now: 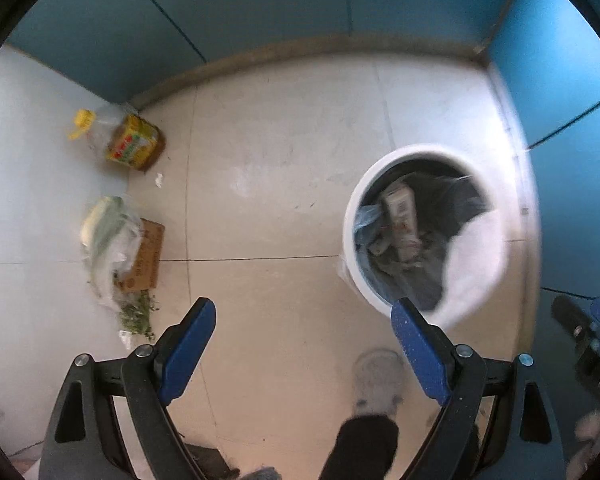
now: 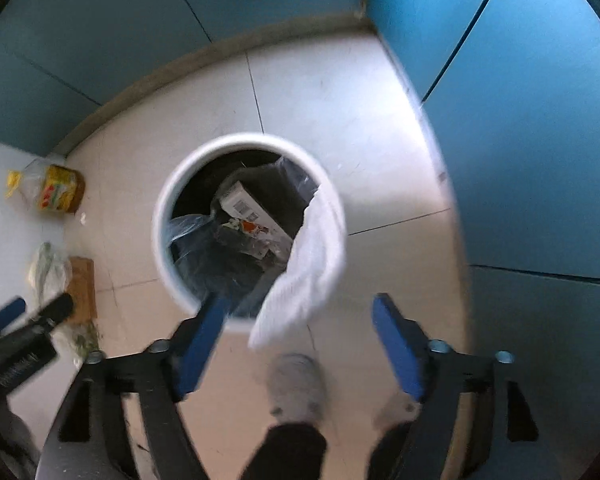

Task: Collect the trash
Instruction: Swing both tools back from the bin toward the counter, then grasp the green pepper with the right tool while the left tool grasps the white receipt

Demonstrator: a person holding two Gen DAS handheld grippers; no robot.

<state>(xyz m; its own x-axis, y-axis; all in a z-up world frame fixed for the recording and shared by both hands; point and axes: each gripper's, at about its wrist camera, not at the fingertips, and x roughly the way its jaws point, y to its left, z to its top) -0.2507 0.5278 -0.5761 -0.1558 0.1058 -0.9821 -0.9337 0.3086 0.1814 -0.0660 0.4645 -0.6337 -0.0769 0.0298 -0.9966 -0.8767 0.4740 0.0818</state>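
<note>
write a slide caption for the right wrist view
Open right gripper above white bin, a white cloth draped over its rim.

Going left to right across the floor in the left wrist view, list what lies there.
Oil bottle and bagged greens on cardboard by the left wall → white trash bin with a white cloth at its right rim → right gripper at the edge.

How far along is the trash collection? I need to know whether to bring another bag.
Done: the white bin already holds a carton and plastic wrap. In hand: nothing is gripped; both the left gripper and the right gripper are open, and a white cloth hangs blurred at the bin's rim. Left: the oil bottle, bagged vegetables on cardboard, and scattered greens by the wall.
</note>
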